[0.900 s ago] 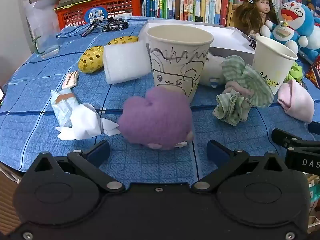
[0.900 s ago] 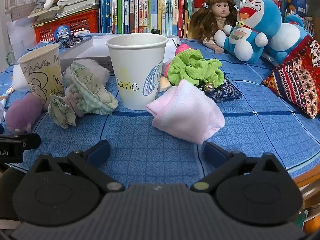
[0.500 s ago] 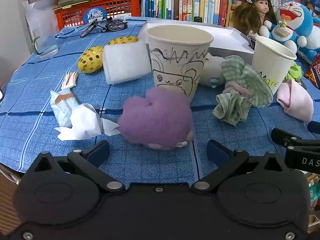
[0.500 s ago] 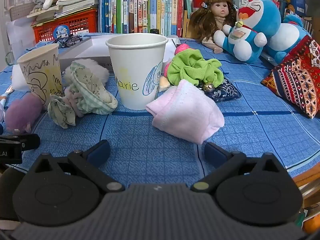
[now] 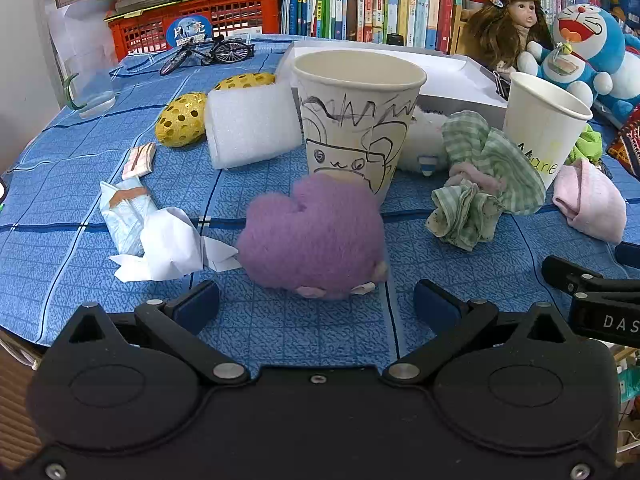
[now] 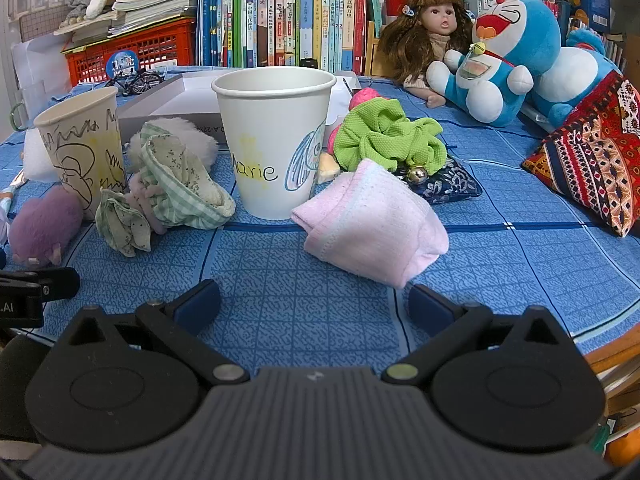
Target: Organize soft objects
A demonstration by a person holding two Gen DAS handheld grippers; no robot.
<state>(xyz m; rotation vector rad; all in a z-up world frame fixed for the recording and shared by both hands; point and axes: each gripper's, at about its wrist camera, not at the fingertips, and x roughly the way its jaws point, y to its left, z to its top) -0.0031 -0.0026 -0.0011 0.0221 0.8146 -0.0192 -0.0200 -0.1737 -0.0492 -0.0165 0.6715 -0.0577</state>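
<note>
Plainly, both the left gripper (image 5: 316, 304) and right gripper (image 6: 314, 304) are held spread and empty; the scribbled cup (image 5: 358, 120) could be toppled if the purple plush (image 5: 312, 236) is pushed.

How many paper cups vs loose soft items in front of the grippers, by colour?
Paper cups: 2, scribbled cup, Marie cup
Purple plush: 1
Pink cloth: 1
Green checked cloth: 1
Lime cloth: 1
Total: 6
</note>
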